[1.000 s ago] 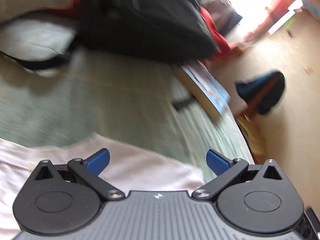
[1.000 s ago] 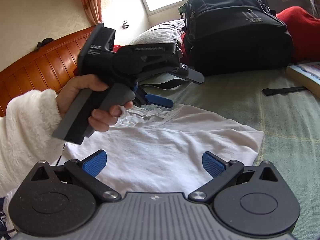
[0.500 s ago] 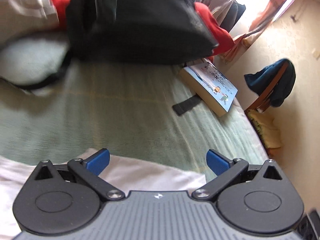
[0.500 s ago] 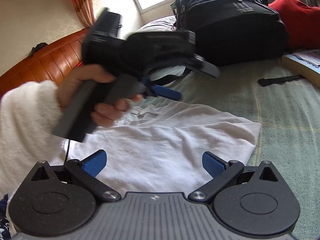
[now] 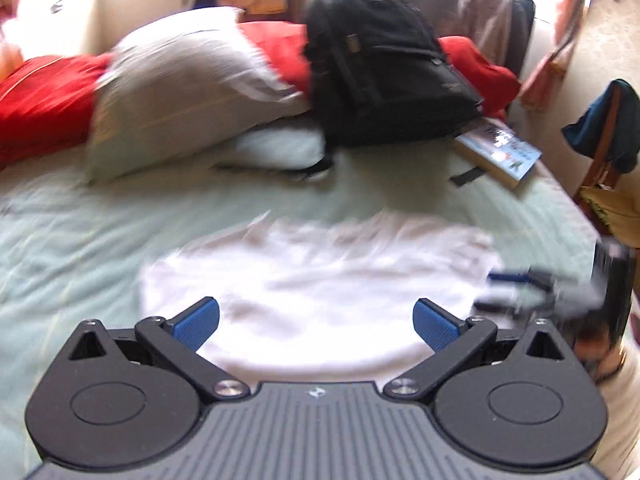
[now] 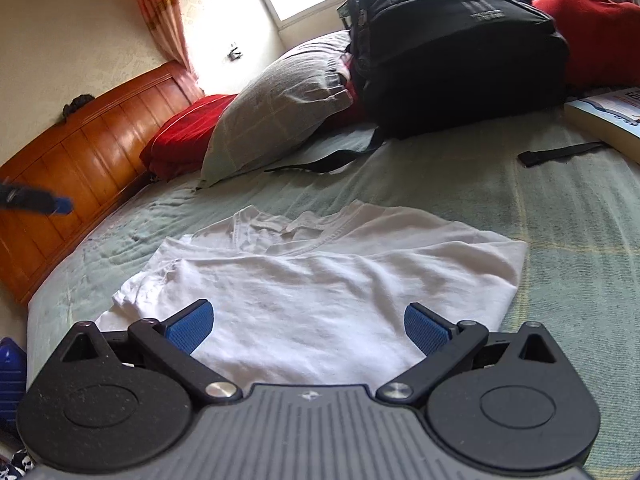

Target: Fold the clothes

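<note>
The bed (image 6: 540, 200), under a pale green sheet, serves as the folding surface, with clutter pushed toward its far end: a black backpack (image 6: 452, 40) leaning on a grey pillow (image 6: 276, 108), red bedding (image 6: 180, 136) by the wooden headboard (image 6: 80, 148), and a book (image 6: 604, 120) at the far right edge. That leaves the near part bare for the white T-shirt (image 6: 320, 288), which lies flat and partly folded, its sides seemingly turned in. Its neckline (image 6: 280, 228) points away toward the pillow, so the long axis probably runs from the grippers toward the far end of the bed. The right gripper (image 6: 308, 326) hovers low over the near hem, blue pads spread wide and holding nothing, well placed to pick up that edge for a fold toward the collar. The left gripper (image 5: 316, 320) is likewise spread and empty above the shirt's near part (image 5: 320, 280), though its view is blurred.
</note>
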A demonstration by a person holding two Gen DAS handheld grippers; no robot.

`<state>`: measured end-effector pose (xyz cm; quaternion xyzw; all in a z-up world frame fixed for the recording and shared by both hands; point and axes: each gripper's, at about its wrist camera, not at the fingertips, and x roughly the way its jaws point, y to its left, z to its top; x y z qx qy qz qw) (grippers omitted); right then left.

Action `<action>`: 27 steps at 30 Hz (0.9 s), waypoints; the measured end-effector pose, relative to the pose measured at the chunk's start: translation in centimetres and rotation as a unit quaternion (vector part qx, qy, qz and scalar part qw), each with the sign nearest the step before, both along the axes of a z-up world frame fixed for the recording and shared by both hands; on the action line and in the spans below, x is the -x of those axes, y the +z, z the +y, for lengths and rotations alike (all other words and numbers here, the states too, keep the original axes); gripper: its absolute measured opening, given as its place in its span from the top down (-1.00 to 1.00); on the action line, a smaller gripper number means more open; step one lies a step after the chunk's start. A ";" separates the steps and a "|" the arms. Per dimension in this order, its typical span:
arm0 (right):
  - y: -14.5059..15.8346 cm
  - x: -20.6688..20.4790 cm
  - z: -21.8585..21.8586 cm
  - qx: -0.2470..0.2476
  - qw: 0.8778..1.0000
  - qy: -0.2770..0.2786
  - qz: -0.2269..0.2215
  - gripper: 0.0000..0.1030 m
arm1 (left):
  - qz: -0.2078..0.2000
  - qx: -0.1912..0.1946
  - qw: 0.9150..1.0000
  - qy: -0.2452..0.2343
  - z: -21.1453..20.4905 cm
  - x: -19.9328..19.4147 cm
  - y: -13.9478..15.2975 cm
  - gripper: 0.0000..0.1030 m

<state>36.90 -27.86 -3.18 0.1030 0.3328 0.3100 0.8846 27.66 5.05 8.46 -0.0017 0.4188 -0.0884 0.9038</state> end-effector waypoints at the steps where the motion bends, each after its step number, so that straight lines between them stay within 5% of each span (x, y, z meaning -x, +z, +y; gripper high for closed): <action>1: 0.3 0.3 0.5 0.007 1.000 0.008 -0.006 -1.00 | 0.002 -0.005 1.000 0.002 0.8 1.5 -0.9 -0.98; 9: 3.7 5.5 3.3 0.091 0.995 0.028 -0.026 -1.00 | -0.024 -0.085 0.996 -0.026 4.0 10.4 -8.9 -0.98; 22: -0.7 16.7 7.6 0.197 0.980 0.005 0.020 -1.00 | -0.039 -0.018 0.996 -0.074 5.1 14.6 -14.8 -0.99; 27: -2.1 19.6 8.4 0.235 0.971 -0.034 0.001 -1.00 | -0.054 -0.034 0.994 -0.087 5.9 18.5 -14.9 -0.99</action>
